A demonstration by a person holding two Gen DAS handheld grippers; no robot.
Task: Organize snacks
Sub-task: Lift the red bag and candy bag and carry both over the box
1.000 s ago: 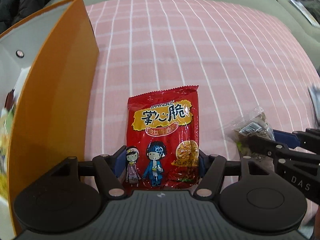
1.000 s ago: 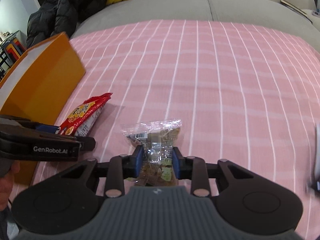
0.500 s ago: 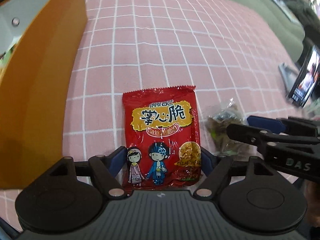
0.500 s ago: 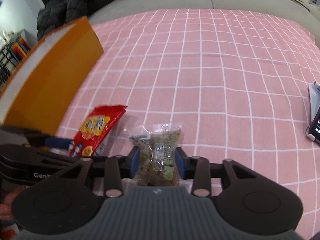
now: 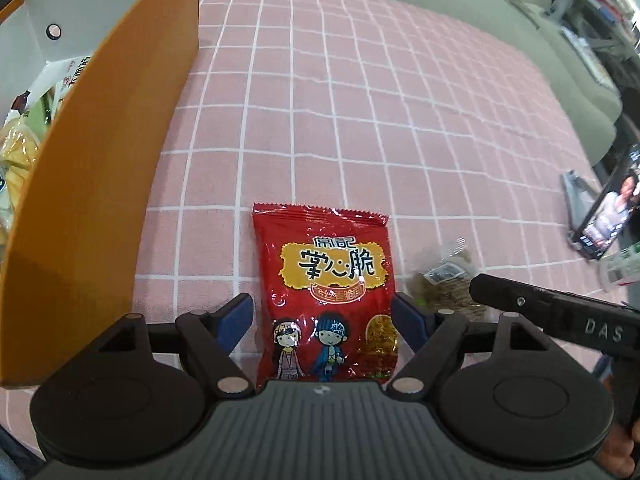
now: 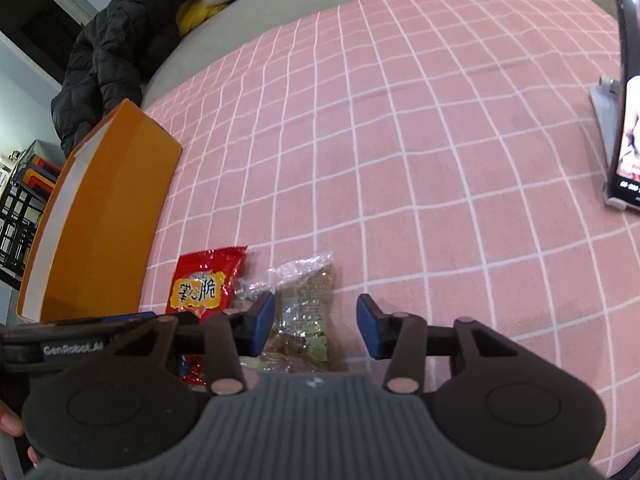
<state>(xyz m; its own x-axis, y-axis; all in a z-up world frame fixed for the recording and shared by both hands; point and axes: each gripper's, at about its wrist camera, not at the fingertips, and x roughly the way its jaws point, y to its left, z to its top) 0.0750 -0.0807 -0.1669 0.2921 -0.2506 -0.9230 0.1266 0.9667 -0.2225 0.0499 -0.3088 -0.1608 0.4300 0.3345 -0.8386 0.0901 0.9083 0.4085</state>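
The red snack packet (image 5: 326, 300) lies flat on the pink checked cloth (image 5: 360, 120), between the blue pads of the left gripper (image 5: 324, 314). The jaws are apart, and I see a gap on the left side of the packet; on the right side I cannot tell if the pad touches it. The clear bag of greenish snacks (image 6: 306, 320) lies just beside the red packet, and the right gripper (image 6: 316, 322) stands open around it, without pressing. The orange box (image 5: 104, 168) stands near, on the left; several packets are inside, partly hidden.
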